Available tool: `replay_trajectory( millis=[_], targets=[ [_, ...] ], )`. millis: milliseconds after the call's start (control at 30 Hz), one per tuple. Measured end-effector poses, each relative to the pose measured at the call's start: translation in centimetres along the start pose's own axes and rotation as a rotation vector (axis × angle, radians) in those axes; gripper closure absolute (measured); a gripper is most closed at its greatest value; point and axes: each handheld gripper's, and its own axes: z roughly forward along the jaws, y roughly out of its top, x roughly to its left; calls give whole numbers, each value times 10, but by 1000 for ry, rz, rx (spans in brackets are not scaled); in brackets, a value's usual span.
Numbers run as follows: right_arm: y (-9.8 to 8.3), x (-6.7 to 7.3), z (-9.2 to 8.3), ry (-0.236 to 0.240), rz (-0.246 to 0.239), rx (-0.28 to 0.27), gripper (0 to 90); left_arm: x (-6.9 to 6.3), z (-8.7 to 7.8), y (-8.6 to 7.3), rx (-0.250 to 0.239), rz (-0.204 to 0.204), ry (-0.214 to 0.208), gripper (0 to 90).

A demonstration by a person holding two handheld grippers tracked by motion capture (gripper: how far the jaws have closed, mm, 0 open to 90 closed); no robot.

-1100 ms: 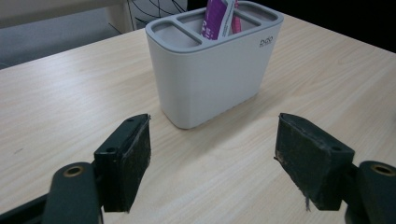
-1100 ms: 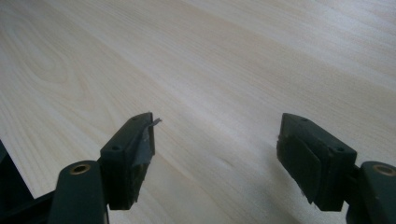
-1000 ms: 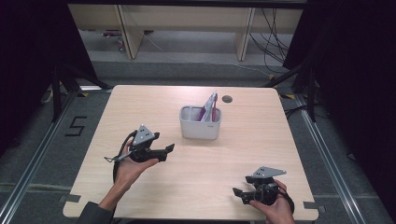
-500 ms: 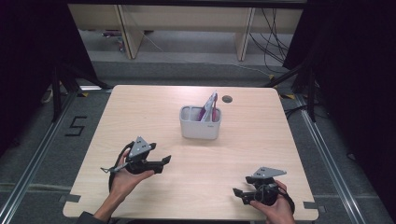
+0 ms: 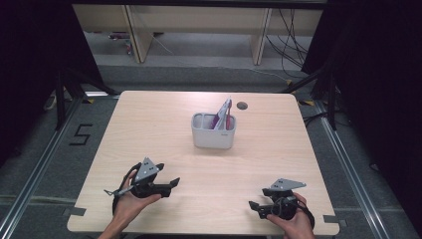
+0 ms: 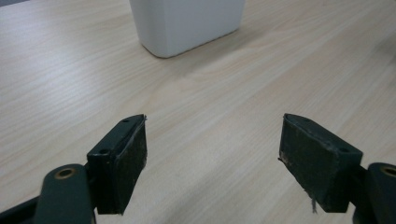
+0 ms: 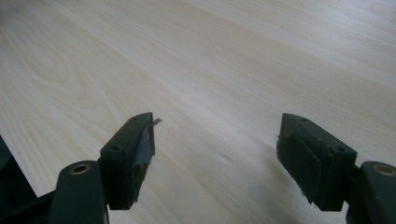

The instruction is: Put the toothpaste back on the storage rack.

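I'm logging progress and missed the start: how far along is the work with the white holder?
Done: pink items stand in the white holder. In hand: nothing; the left hand-held gripper and right hand-held gripper are open, near the table's front edge. Left: nothing obvious.

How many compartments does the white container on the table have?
2: the white container has a left compartment, seemingly empty, and a right compartment holding pink items; its inside is partly hidden.

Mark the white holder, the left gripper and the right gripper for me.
white holder (image 5: 213,138): high view, front wall.
left gripper (image 5: 172,183): high view, midway between its open jaw tips.
right gripper (image 5: 252,208): high view, between its jaw tips.
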Motion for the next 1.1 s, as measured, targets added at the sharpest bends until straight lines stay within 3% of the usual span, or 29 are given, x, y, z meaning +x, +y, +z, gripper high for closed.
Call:
replay_trajectory(
  millis=[67, 100, 167, 200, 233, 333, 433, 467, 600, 733, 800, 833, 900, 933, 1000, 1033, 1100],
  targets=[
    [0, 0, 0, 0, -11, 0, 287, -1, -2, -4, 9, 8, 8, 227],
    [0, -3, 3, 11, -46, -21, 287, -1, -3, -6, 12, 7, 5, 227],
    [0, -2, 2, -3, -42, -6, 287, -3, -5, -10, 17, 13, 1, 226],
    [0, 0, 1, 5, -16, 6, 287, -3, -6, -11, 25, 18, 0, 224],
    [0, 0, 1, 6, -20, 5, 287, -3, -7, -12, 36, 33, 0, 224],
    [0, 1, 1, 3, -28, -2, 287, -6, -8, -14, 28, 13, -2, 223],
    [0, 1, 2, -1, -36, -6, 287, -6, -11, -18, 41, 24, -6, 220],
    [0, 1, 2, -2, -37, -4, 287, -8, -11, -19, 31, 8, -8, 220],
    [1, 0, 2, 1, -49, -7, 287, -9, -16, -24, 50, 23, -12, 218],
    [0, 3, 2, -4, -12, 3, 287, -11, -18, -29, 64, 17, -19, 213],
    [0, 2, 2, -4, -26, -2, 286, -13, -18, -31, 55, 13, -23, 212],
    [0, 2, 2, -6, -31, -3, 286, -12, -20, -32, 76, 34, -20, 211],
    [1, 1, 2, -2, -43, -8, 286, -14, -20, -33, 67, 9, -34, 209],
    [1, -1, 2, 26, -52, 5, 286, -14, -21, -34, 68, 7, -39, 209],
    [0, 4, 2, 17, -2, 5, 286, -15, -22, -35, 65, -8, -45, 206],
    [0, 4, 1, -4, -9, 4, 286, -15, -24, -35, 80, 9, -47, 204],
    [0, 4, 1, -4, -12, 8, 286, -17, -25, -37, 77, 4, -54, 204]
  ],
)
